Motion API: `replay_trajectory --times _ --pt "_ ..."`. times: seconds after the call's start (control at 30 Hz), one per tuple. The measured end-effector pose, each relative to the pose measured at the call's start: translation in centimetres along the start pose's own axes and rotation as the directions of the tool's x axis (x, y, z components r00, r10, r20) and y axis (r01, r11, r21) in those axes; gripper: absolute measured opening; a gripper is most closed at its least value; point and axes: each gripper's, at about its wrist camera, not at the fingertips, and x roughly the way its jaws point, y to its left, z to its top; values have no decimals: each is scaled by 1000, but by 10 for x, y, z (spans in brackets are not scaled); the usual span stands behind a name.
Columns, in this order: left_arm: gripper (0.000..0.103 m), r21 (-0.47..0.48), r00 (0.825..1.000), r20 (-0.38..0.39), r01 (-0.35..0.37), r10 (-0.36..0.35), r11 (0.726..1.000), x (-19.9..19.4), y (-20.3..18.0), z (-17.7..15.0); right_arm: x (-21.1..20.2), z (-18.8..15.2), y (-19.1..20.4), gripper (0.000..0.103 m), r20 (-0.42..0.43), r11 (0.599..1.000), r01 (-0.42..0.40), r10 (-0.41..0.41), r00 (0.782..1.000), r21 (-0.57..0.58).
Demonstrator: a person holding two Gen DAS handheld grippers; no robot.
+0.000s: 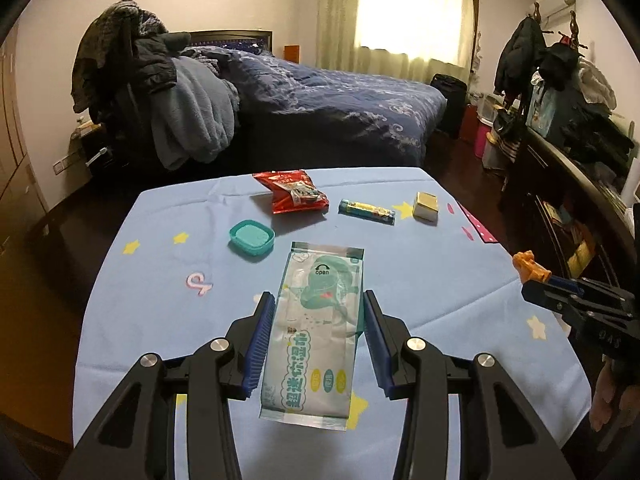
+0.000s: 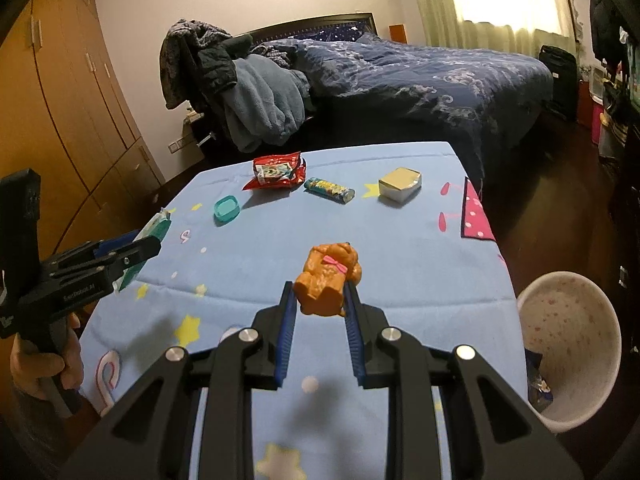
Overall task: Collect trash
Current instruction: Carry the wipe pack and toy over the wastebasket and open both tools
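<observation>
grippers both loaded, held above the table [image 1: 440,280], which wears a blue star-print cloth. left gripper [image 1: 318,308] has its blue pads against the two long edges of a wipes pack [image 1: 316,332]; pack hangs flat and lengthwise between them, seemingly lifted off the cloth, so judged clamped. right gripper [image 2: 320,298] is closed on an orange bear toy [image 2: 326,280], pinched near the fingertips, most of the toy standing proud of the pads. bin [image 2: 568,356], white, sits on the floor just off the table's right edge, some scraps in its bottom; the right load is the nearer to it, likely the reason that side holds ready there. still lying on the cloth at the far end: red wrapper [image 1: 294,192], tube [image 1: 366,211], small box [image 1: 426,208], teal lid [image 1: 252,237], well apart from both grippers. judgement: collection part done, two items in hand, none of the four far items yet touched
</observation>
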Motion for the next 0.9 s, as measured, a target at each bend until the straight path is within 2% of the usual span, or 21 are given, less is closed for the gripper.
replay_trajectory --times 0.47,0.9 --pt "45 60 1000 27 14 -15 998 -21 -38 -2 -25 -18 -9 25 20 1000 1 -1 1000 25" --pt "45 96 998 21 58 -60 994 -17 -70 7 -45 -26 -32 25 59 998 22 -26 998 66"
